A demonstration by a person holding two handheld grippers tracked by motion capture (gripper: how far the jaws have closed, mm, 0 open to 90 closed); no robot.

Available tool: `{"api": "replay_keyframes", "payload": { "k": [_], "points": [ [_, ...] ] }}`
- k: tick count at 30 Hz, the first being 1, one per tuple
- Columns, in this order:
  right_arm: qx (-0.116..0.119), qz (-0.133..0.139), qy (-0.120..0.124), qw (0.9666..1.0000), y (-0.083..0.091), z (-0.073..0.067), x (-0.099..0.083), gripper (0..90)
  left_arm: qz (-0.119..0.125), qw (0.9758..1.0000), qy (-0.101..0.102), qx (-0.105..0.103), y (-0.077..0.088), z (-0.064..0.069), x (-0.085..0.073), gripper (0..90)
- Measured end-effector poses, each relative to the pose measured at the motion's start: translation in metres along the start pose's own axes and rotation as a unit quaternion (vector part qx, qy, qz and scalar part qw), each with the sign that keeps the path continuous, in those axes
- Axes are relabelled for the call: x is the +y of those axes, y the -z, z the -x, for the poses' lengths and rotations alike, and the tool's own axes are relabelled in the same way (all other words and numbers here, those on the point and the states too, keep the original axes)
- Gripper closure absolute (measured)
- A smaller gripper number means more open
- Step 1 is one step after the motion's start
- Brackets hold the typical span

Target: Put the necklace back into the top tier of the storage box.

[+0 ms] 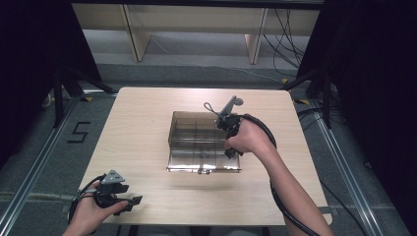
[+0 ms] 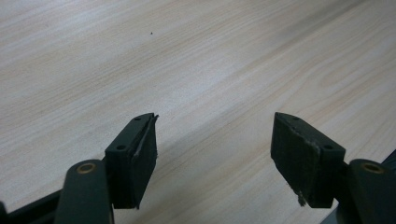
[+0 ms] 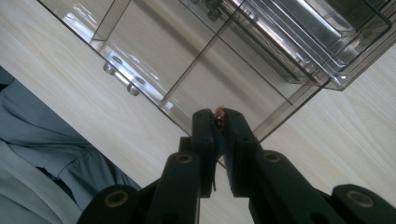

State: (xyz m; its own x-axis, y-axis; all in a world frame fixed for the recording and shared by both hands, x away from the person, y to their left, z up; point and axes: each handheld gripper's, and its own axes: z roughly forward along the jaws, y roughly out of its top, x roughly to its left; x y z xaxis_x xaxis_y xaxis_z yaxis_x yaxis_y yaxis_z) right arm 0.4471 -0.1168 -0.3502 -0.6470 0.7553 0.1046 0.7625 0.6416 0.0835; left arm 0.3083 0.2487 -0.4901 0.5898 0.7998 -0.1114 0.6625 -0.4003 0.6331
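Observation:
A clear smoky plastic compartment box (image 1: 204, 168) lies with its lid off in the middle of the wooden table (image 1: 142, 123). My right gripper (image 1: 232, 153) hangs over the box's right front corner, tips pointing down and toward the person. In the right gripper view the gripper (image 3: 219, 120) is shut on a tiny reddish-brown piece (image 3: 219, 112), just above a compartment of the box (image 3: 154, 51) near its edge. My left gripper (image 1: 134, 201) rests low at the table's front left corner. Its jaws stand wide open (image 2: 215, 154) over bare wood, nothing between them.
Thin dividers split the box into several compartments, and two small knobs (image 3: 122, 77) sit on its side wall. The person's grey clothing (image 3: 42, 154) is just past the table's near edge. Wooden shelving legs (image 1: 133, 34) and cables (image 1: 290, 34) stand beyond the far edge.

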Motion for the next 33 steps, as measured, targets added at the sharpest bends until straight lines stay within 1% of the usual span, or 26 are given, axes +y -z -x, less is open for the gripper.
{"api": "replay_keyframes", "payload": {
  "k": [2,3,4,6,8,9,10,11,12,13,14,15,16,17,19,21,22,28,31,33],
  "points": [
    [0.001,0.001,0.000,1.0000,-0.001,0.000,0.000,84.3,0.000,1.0000,0.004,0.002,0.000,0.001,0.000,31.4],
    [0.001,0.000,0.000,1.0000,-0.002,0.000,0.000,84.2,0.000,1.0000,0.000,0.000,0.000,0.000,0.000,31.4],
    [0.000,0.005,0.017,0.9998,-0.003,0.002,0.001,84.3,0.000,1.0000,0.000,0.000,0.000,0.000,0.000,31.4],
    [0.002,-0.002,0.001,1.0000,-0.004,-0.001,0.001,84.2,0.000,1.0000,0.000,0.000,0.000,0.000,0.000,31.4],
    [0.002,-0.005,0.000,1.0000,-0.005,-0.001,0.001,84.2,-0.001,1.0000,0.001,0.001,0.000,0.000,0.000,31.4],
    [0.002,-0.005,0.000,1.0000,-0.006,-0.001,0.001,84.3,0.000,1.0000,-0.001,0.000,0.000,0.000,0.000,31.4],
    [0.001,-0.001,0.009,1.0000,-0.006,0.000,0.002,84.2,0.001,1.0000,-0.001,0.000,0.000,0.000,0.000,31.4],
    [0.002,-0.001,0.010,0.9999,-0.006,0.000,0.002,84.3,-0.001,1.0000,0.001,0.002,0.000,0.000,0.000,31.4],
    [0.001,-0.001,0.006,1.0000,-0.006,-0.001,0.002,84.2,0.003,0.9999,0.009,0.004,0.000,0.002,0.000,31.4],
    [0.002,-0.004,0.000,1.0000,-0.006,-0.001,0.002,84.2,0.002,0.9999,0.010,0.004,0.000,0.002,0.000,31.4],
    [0.000,-0.003,0.002,1.0000,-0.007,-0.001,0.002,84.3,0.001,1.0000,0.001,0.000,0.000,0.000,0.000,31.4],
    [0.002,-0.004,-0.002,1.0000,-0.007,-0.002,0.002,84.3,0.000,0.9999,0.017,-0.001,0.000,0.002,-0.001,31.4],
    [0.001,-0.002,0.005,1.0000,-0.008,0.000,0.003,84.2,0.000,0.9999,0.017,-0.001,0.000,0.002,-0.001,31.4],
    [0.000,-0.005,0.003,1.0000,-0.008,-0.001,0.003,84.2,0.000,0.9999,0.017,-0.002,0.000,0.002,-0.001,31.4],
    [-0.001,-0.001,0.009,1.0000,-0.009,0.000,0.003,84.3,0.000,0.9999,0.017,-0.001,0.000,0.002,-0.001,31.4],
    [0.001,-0.003,0.006,1.0000,-0.010,0.000,0.004,84.2,0.000,0.9999,0.017,-0.002,0.000,0.002,-0.001,31.4],
    [-0.001,-0.005,0.000,1.0000,-0.010,-0.001,0.004,84.2,-0.001,0.9999,0.017,-0.002,0.000,0.002,-0.001,31.4],
    [0.000,-0.005,0.006,1.0000,-0.012,-0.001,0.004,84.2,-0.001,0.9999,0.017,-0.002,0.000,0.002,-0.001,31.4],
    [-0.002,-0.004,0.001,1.0000,-0.013,-0.001,0.004,84.2,-0.001,0.9999,0.017,-0.002,0.000,0.002,0.000,31.4],
    [-0.002,-0.004,0.006,1.0000,-0.015,0.000,0.004,84.2,-0.001,0.9999,0.016,-0.002,0.000,0.002,-0.001,31.4]
  ]
}}
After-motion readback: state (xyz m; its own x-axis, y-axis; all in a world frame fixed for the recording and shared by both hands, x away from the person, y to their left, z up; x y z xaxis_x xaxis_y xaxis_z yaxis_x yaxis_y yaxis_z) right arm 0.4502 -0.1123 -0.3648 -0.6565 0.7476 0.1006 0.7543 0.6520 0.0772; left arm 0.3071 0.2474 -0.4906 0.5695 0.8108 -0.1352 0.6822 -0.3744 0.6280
